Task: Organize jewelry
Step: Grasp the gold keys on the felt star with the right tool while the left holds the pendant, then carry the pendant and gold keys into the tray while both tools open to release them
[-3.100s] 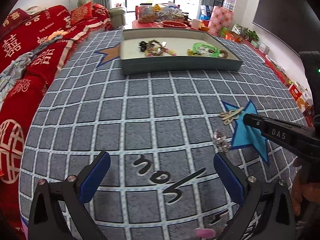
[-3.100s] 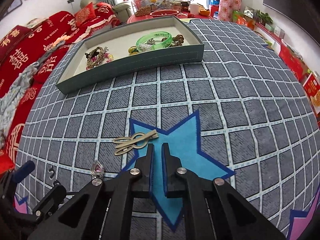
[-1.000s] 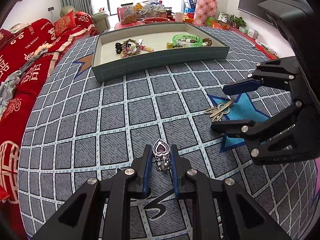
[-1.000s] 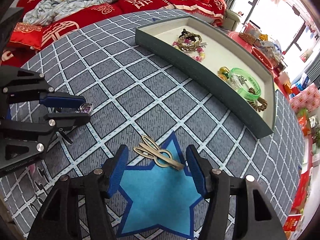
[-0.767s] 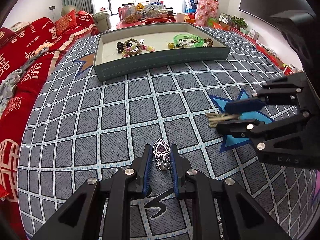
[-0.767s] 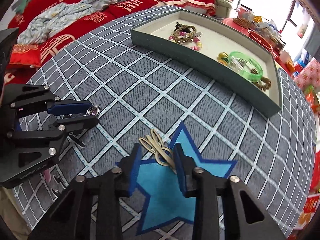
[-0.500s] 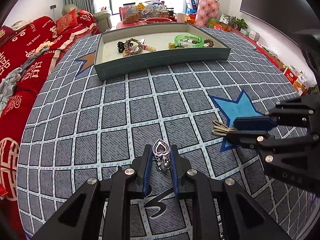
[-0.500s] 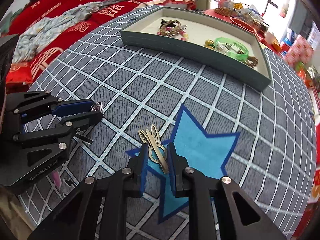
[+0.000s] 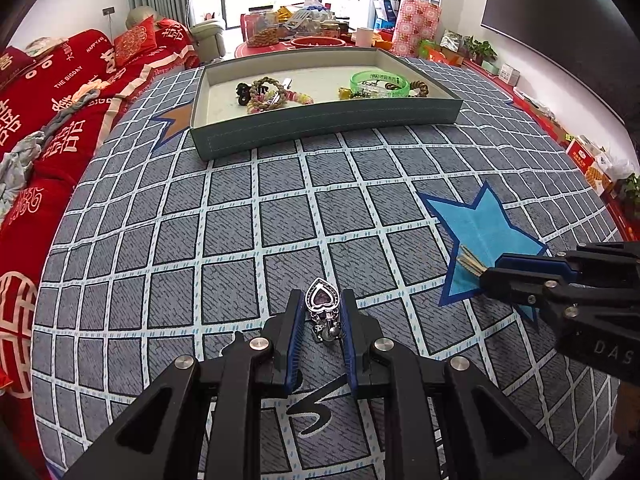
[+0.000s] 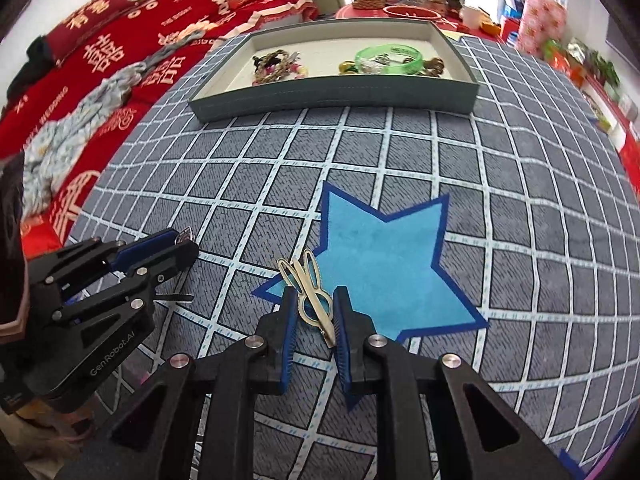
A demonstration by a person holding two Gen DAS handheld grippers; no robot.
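Observation:
My left gripper [image 9: 320, 312] is shut on a silver heart-shaped pendant [image 9: 322, 300] with a purple stone, low over the grey checked cloth. At the right of that view my right gripper [image 9: 486, 270] shows from the side, with gold prongs sticking out of it. In the right wrist view the right gripper [image 10: 314, 312] is shut on a gold hair clip [image 10: 308, 284] at the left point of the blue star [image 10: 384, 256]. The left gripper [image 10: 182, 246] appears there at the left with the pendant [image 10: 186, 234]. The grey-green tray [image 9: 320, 118] lies farther back.
In the tray lie a green bangle [image 9: 380, 82], a braided bracelet bundle [image 9: 268, 92] and brown beads [image 9: 420, 88]. A red sofa cover [image 9: 48, 112] borders the left side. Behind the tray stands a cluttered red table [image 9: 316, 40]. Boxes [image 9: 592, 164] line the right wall.
The right gripper closed on the gold hair clip, rolled upright and drew it slightly toward the right. The left gripper stayed still with the pendant.

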